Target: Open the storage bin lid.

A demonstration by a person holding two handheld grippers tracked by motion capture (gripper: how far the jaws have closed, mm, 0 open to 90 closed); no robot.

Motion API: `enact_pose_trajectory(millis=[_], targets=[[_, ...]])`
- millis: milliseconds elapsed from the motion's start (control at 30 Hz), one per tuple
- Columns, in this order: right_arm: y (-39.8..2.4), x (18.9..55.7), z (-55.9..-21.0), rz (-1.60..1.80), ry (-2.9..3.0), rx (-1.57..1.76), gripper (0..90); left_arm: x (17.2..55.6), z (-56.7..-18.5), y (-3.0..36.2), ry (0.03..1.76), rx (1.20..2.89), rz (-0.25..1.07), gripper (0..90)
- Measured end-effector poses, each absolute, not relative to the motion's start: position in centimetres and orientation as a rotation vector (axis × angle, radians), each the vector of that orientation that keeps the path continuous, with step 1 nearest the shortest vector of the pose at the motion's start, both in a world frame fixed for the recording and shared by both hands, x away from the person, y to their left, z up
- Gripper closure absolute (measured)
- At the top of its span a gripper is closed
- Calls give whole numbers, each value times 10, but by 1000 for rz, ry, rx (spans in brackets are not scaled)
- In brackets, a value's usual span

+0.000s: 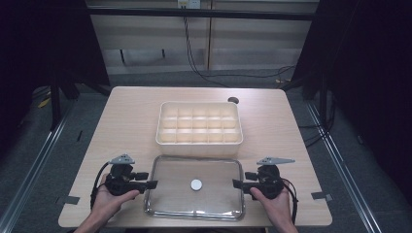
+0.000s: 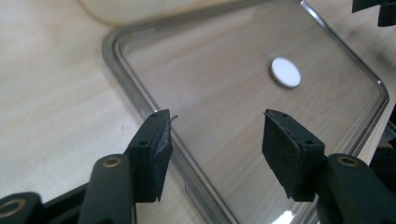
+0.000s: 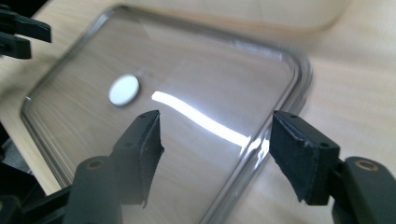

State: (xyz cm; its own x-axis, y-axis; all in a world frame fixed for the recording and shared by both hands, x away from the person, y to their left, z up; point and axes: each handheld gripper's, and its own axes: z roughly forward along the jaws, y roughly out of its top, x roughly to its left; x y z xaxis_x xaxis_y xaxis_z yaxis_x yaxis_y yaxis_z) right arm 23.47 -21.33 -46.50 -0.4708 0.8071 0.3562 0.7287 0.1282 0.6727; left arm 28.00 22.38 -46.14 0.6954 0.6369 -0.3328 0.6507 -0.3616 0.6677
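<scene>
The high view shows the compartment box (image 1: 199,123) behind the clear lid (image 1: 194,208); both gripper views show the left claw (image 2: 215,135) and right claw (image 3: 215,135) spread astride the lid's edges.

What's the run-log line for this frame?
left gripper: open, at lid's left edge | right gripper: open, at right edge | clear lid: flat on table | divided box: uncovered

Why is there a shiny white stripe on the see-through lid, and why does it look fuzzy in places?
Right gripper view: glare, a lamp's reflection streaking across the clear lid, whose far rim looks blurred. Left gripper view: no streak, the lid's white disc slightly soft. High view: the table evenly lit, dark surroundings, only faint sheen on the lid.
</scene>
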Motion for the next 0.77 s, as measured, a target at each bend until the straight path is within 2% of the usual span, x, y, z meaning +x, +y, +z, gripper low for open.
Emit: enact_pose_trajectory(millis=[367,633,767], targets=[[-247,242,-435,1380,2148,1473,294,295,-429,245,995,1917,74,319],[-271,233,-446,1399,2041,1545,279,294,-455,274,1116,1862,161,299],[-277,233,-457,1334,2044,1547,272,293,-455,281,1126,1836,189,293]])
